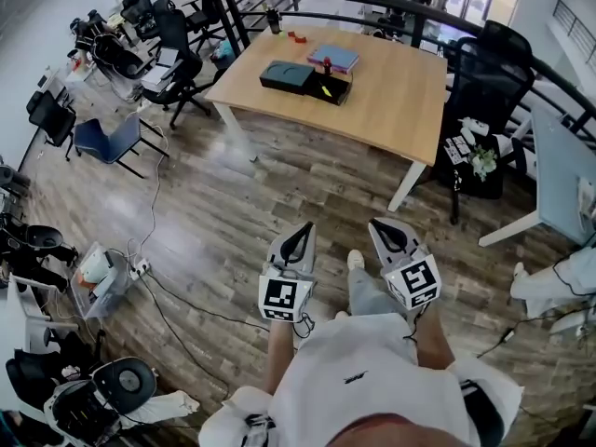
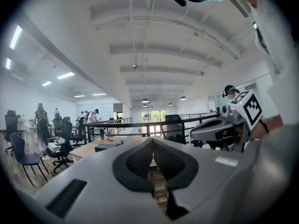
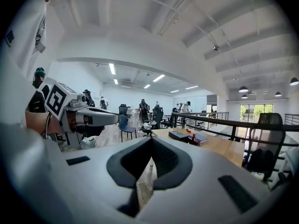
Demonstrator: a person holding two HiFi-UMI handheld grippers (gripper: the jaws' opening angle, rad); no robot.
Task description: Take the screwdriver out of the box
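A dark open box (image 1: 307,80) lies on the wooden table (image 1: 391,101) far ahead, its lid flat at the left. Something small and yellow (image 1: 326,91) shows in its black tray; I cannot tell whether it is the screwdriver. Both grippers are held close to the person's body over the floor, well short of the table. The left gripper (image 1: 300,231) is shut and holds nothing; the right gripper (image 1: 382,223) is the same. From the left gripper view the box (image 2: 106,147) is a small dark shape; from the right gripper view the box (image 3: 180,135) sits near the table's corner.
A purple book (image 1: 333,58) and small red items (image 1: 296,37) lie on the table behind the box. Office chairs (image 1: 177,59) stand left of the table, another chair (image 1: 484,73) at its right. A black railing (image 1: 391,7) runs behind. Cables (image 1: 177,315) cross the wooden floor.
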